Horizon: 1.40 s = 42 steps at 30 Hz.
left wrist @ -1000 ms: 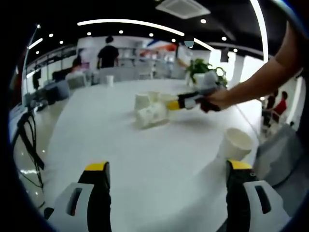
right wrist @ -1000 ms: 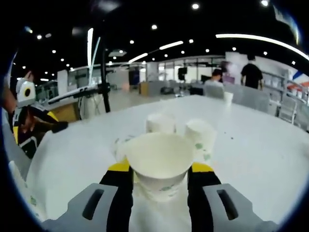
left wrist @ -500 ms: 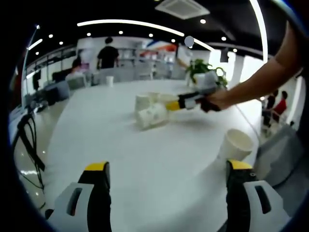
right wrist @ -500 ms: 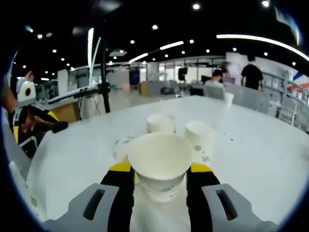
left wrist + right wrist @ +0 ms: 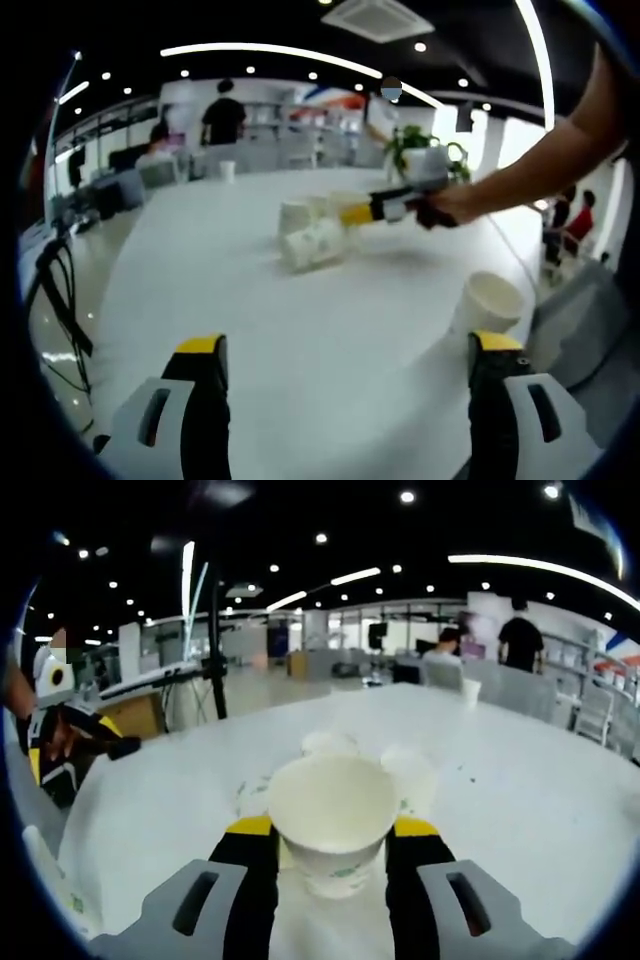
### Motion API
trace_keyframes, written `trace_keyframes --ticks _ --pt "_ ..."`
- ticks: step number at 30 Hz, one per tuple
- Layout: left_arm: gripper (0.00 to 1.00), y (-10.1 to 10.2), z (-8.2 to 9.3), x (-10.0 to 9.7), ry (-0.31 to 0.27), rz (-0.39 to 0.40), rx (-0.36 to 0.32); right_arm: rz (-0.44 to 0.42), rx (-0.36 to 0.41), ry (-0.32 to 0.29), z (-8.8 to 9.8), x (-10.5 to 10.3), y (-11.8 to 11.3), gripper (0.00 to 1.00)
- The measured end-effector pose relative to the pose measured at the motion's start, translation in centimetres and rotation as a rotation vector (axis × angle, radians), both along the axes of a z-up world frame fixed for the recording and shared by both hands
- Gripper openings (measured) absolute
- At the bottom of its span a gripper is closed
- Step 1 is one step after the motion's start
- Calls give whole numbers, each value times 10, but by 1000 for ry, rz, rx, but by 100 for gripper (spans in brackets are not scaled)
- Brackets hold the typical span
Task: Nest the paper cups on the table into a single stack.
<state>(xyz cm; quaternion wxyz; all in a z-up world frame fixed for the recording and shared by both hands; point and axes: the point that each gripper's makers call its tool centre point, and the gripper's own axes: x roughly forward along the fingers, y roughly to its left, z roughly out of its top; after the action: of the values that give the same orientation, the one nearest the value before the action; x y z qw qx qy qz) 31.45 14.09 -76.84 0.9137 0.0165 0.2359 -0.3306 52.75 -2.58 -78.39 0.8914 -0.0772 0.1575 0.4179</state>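
My right gripper (image 5: 333, 828) is shut on a white paper cup (image 5: 333, 810), held upright with its mouth open to the camera. Just behind it two upturned cups (image 5: 408, 768) stand on the white table (image 5: 520, 800), and another lies on its side at their left (image 5: 248, 780). In the left gripper view the same cluster of cups (image 5: 310, 238) sits mid-table, with the right gripper (image 5: 358, 213) over it in a person's hand (image 5: 442, 206). A single upright cup (image 5: 487, 300) stands near the table's right edge. My left gripper (image 5: 348, 345) is open above the near table, nothing between its jaws.
A potted plant (image 5: 420, 150) stands at the table's far right and a lone cup (image 5: 227, 168) at its far end. People stand by desks beyond. A black stand (image 5: 55, 290) is on the floor to the left. The table edge runs close to the upright cup.
My right gripper has risen a little and edged toward the cluster with its cup, so the cups behind sit lower and partly hidden. The left gripper has stayed put.
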Motion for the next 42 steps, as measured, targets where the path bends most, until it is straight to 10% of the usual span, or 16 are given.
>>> trace_keyframes --ticks 42 --pt "97 -7 15 10 -13 -9 -3 -20 -9 -21 81 23 -12 36"
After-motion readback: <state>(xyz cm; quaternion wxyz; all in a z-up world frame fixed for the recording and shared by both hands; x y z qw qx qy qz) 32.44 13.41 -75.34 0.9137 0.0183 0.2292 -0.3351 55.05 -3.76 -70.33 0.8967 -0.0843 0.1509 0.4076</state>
